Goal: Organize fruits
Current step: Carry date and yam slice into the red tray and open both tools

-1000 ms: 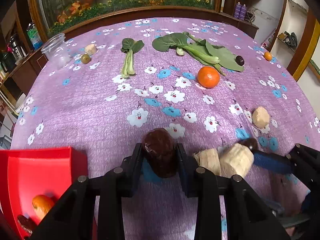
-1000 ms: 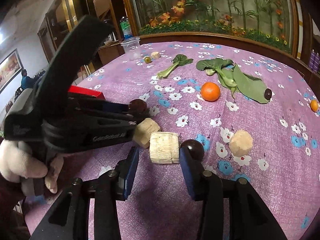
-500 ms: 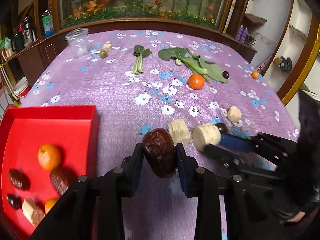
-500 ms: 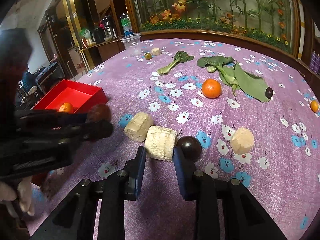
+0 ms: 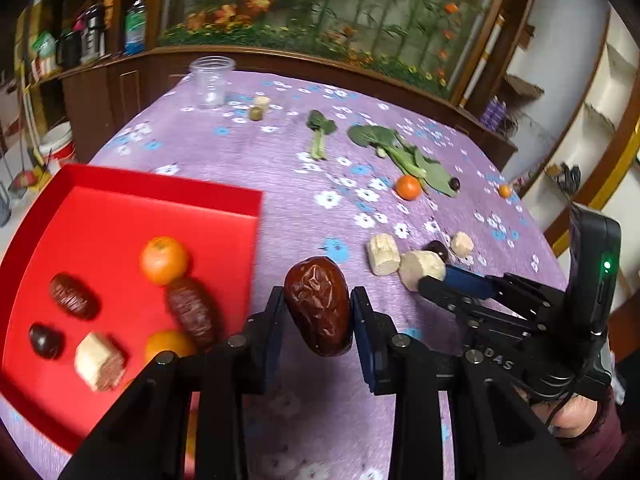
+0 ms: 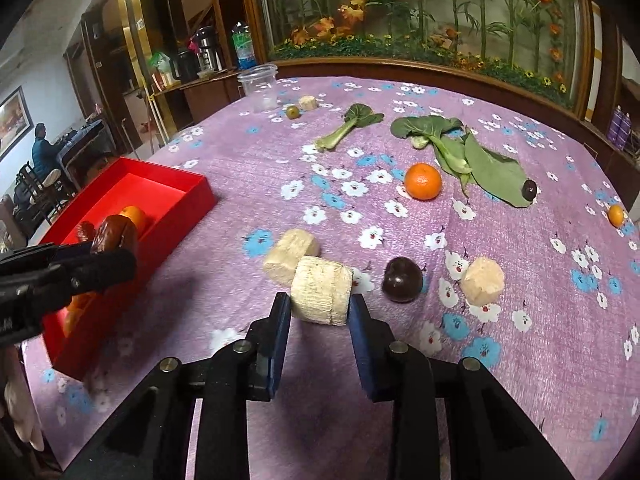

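Left gripper (image 5: 318,312): date (image 5: 319,304) was pinched, held near red tray (image 5: 160,184).
Right gripper (image 6: 319,304): just closed, pale cane chunk (image 6: 320,290) was clamped on tablecloth (image 6: 260,160).

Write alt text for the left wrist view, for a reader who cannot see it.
The left gripper holds a wrinkled brown date beside a red tray holding oranges, dates and a pale chunk. To the right, the right gripper clamps a pale chunk on the purple floral cloth, with greens and an orange behind.
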`<action>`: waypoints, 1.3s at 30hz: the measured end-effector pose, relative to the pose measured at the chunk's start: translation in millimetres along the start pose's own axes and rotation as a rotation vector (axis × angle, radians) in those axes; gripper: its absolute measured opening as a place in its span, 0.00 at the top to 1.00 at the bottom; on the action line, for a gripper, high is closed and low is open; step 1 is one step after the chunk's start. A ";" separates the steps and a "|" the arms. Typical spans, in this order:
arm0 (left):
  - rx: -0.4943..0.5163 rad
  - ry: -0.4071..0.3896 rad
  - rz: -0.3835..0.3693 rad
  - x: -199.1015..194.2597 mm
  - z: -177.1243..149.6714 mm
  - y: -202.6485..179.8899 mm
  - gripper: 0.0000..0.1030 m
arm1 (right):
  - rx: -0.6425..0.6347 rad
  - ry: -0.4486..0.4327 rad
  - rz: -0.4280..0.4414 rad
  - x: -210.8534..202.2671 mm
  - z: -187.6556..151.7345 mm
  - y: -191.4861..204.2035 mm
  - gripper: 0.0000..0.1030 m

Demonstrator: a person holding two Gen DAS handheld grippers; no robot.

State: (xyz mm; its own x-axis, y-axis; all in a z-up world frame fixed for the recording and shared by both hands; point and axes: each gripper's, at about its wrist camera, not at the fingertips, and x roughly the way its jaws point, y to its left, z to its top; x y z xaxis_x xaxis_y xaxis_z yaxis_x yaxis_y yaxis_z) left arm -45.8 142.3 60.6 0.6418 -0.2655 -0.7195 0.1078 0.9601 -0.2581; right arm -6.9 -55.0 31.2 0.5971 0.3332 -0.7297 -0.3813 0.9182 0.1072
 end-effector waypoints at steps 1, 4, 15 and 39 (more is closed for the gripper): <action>-0.011 -0.005 -0.001 -3.7 -1.4 4.8 0.70 | -0.004 -0.003 0.004 -3.5 0.5 3.6 0.69; -0.047 -0.026 0.003 -16.8 -5.4 20.0 0.70 | -0.020 -0.015 0.013 -12.8 3.2 14.6 0.69; -0.205 -0.104 0.072 -50.1 -13.2 94.3 0.70 | -0.111 -0.048 0.103 -40.7 22.2 78.4 0.69; -0.281 -0.127 0.246 -58.1 -21.3 163.9 0.69 | -0.247 0.090 0.264 49.5 52.2 205.1 0.68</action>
State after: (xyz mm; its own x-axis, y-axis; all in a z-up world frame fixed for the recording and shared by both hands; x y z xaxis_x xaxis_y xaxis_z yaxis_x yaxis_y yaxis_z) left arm -81.5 313.2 46.4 0.7131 -0.0010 -0.7011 -0.2614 0.9275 -0.2672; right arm -18.7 161.1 52.3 0.3953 0.5210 -0.7565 -0.6795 0.7201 0.1409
